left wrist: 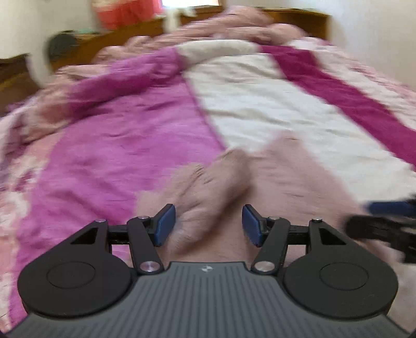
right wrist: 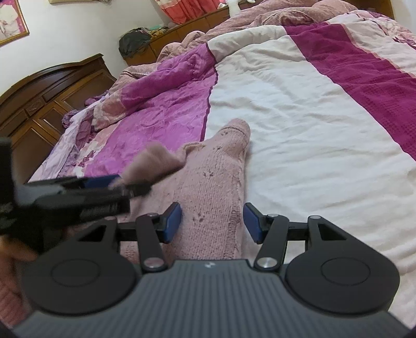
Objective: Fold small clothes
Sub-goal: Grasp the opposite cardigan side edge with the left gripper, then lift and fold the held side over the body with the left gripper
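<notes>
A pink knit garment (right wrist: 208,176) lies on the bed, one sleeve stretched away from me. My right gripper (right wrist: 212,222) hovers low over it, jaws apart, the knit showing between the blue pads without being pinched. My left gripper (right wrist: 122,182) comes in from the left, blurred, with a loose flap of the garment (right wrist: 158,161) at its tips. In the left wrist view the left gripper (left wrist: 208,225) is open above a rumpled fold of the garment (left wrist: 213,187), pads clear of it. The right gripper (left wrist: 384,215) shows at the right edge.
The bed quilt (right wrist: 299,109) has white, magenta and purple bands. A rumpled pink blanket (right wrist: 286,15) lies at the far end. A dark wooden cabinet (right wrist: 39,98) stands left of the bed, and a dark bag (right wrist: 134,43) sits on the wooden ledge behind.
</notes>
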Action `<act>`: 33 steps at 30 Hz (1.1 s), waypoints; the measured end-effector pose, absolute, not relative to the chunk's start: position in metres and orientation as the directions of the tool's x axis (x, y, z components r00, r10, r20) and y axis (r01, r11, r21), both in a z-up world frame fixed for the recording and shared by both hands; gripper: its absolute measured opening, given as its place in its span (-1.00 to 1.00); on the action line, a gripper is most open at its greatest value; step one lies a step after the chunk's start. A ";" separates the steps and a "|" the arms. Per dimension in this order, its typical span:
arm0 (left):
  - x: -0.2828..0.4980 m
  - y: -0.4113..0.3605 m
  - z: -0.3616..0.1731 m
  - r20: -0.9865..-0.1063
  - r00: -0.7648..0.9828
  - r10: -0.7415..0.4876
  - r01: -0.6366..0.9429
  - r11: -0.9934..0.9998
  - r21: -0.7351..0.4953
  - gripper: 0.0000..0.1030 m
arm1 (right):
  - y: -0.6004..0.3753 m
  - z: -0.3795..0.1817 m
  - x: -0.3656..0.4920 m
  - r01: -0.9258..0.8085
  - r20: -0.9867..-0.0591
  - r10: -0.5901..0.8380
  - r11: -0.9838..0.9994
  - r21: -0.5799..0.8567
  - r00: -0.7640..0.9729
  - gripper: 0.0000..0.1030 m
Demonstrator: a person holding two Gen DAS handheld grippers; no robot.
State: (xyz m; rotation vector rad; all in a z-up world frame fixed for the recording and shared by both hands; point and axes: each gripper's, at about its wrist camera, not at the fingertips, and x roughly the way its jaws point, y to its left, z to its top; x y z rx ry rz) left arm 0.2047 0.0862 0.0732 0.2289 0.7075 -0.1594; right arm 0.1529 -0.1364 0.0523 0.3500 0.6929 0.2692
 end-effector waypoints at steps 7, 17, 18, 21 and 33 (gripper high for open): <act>0.210 0.140 0.060 -0.686 0.725 -0.062 0.013 0.997 -0.076 0.26 | -0.136 0.046 0.156 -0.143 -0.571 0.374 0.902 0.408 0.730 0.11; 0.199 0.145 0.057 -0.636 0.742 -0.214 0.046 0.962 -0.270 -0.76 | -0.134 0.046 0.156 -0.136 -0.574 0.372 0.901 0.412 0.729 0.14; 0.195 0.147 0.059 -0.626 0.752 -0.206 0.020 0.957 -0.291 -0.77 | -0.134 0.047 0.156 -0.138 -0.574 0.373 0.901 0.410 0.729 0.14; 0.169 0.162 0.068 -0.580 0.804 -0.134 -0.081 0.941 -0.329 -0.78 | -0.131 0.050 0.152 -0.183 -0.562 0.397 0.899 0.399 0.726 0.14; 0.146 0.186 0.063 -0.634 0.763 -0.127 -0.134 0.928 -0.347 -0.38 | -0.125 0.050 0.145 -0.210 -0.569 0.425 0.890 0.404 0.704 0.17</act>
